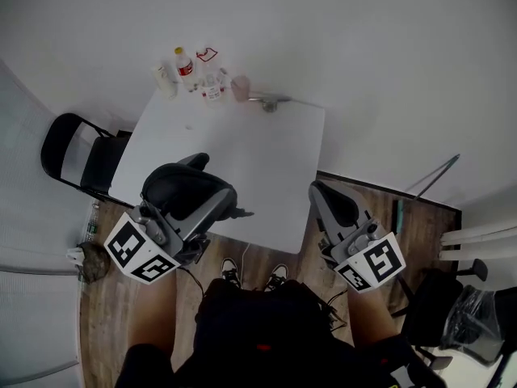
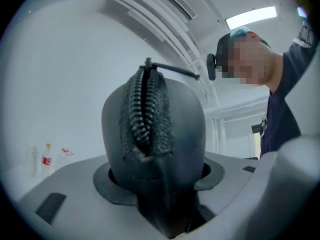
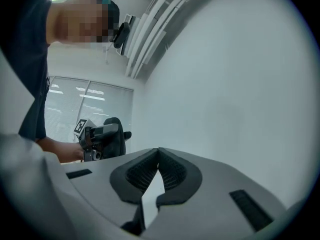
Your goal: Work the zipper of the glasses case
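At the far edge of the tabletop [image 1: 242, 156] stand two bottles [image 1: 185, 65] [image 1: 164, 80] and one pink cup [image 1: 241, 87], left of it one black chair [image 1: 77, 156], by its near edge two shoes [image 1: 230, 272] [image 1: 278, 275], one left gripper [image 1: 198, 202], one right gripper [image 3: 159, 156] and one case [image 1: 182, 184].

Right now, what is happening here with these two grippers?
A person holds a gripper in each hand by a white table. The left gripper clamps a black glasses case, its zipper facing that gripper's camera, pull tab at the far end. The right gripper is shut and empty, apart from the case.
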A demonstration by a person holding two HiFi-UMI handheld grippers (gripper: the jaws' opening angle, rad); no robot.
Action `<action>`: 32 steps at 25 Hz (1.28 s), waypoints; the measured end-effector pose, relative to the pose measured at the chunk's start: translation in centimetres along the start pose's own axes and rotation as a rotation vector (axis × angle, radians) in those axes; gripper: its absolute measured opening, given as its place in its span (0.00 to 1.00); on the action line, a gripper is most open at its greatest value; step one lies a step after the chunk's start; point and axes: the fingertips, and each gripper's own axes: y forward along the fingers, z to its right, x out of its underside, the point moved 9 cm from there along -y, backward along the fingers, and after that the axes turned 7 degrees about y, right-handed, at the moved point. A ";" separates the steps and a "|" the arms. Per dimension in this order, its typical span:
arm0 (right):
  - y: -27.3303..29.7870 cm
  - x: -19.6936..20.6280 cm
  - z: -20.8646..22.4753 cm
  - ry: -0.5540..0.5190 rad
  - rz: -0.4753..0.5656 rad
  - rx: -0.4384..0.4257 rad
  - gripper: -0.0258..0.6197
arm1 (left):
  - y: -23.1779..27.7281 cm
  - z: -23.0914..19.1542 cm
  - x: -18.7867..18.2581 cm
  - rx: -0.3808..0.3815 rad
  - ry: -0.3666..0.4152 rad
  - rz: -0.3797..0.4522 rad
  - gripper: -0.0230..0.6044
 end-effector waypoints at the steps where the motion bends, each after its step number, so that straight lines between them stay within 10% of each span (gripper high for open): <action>1: -0.3 -0.1 0.1 -0.004 -0.001 -0.001 0.06 | -0.3 0.2 -0.4 -0.016 0.011 0.001 0.48; 18: 0.4 -4.1 -3.3 -0.129 0.098 0.190 0.06 | -10.2 -3.2 -6.9 -0.307 0.199 0.049 0.48; 32: 0.2 -4.5 -3.2 -0.180 0.075 0.232 0.06 | -9.4 -4.0 -4.0 -0.312 0.229 -0.059 0.48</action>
